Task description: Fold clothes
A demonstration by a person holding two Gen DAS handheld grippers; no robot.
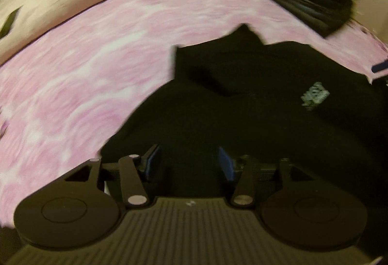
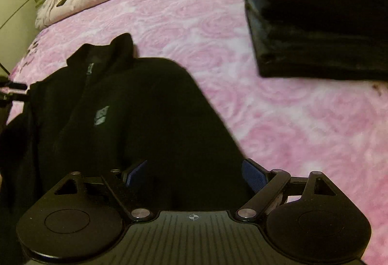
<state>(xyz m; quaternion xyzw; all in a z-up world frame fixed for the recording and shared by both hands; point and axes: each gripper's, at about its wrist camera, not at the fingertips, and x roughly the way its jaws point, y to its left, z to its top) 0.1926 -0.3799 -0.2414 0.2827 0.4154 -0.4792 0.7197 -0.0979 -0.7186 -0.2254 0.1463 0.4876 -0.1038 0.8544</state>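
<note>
Jacket on bedspread, left of stack

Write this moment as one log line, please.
left claw open | right claw open | black jacket unfolded on pink bedspread

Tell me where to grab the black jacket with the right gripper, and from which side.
Probably take the black jacket at its right edge, where the dark cloth meets the pink bedspread. Come in low from the right: that border lies flat and exposed, and the right gripper is already open over it. The collar lies further away.
</note>
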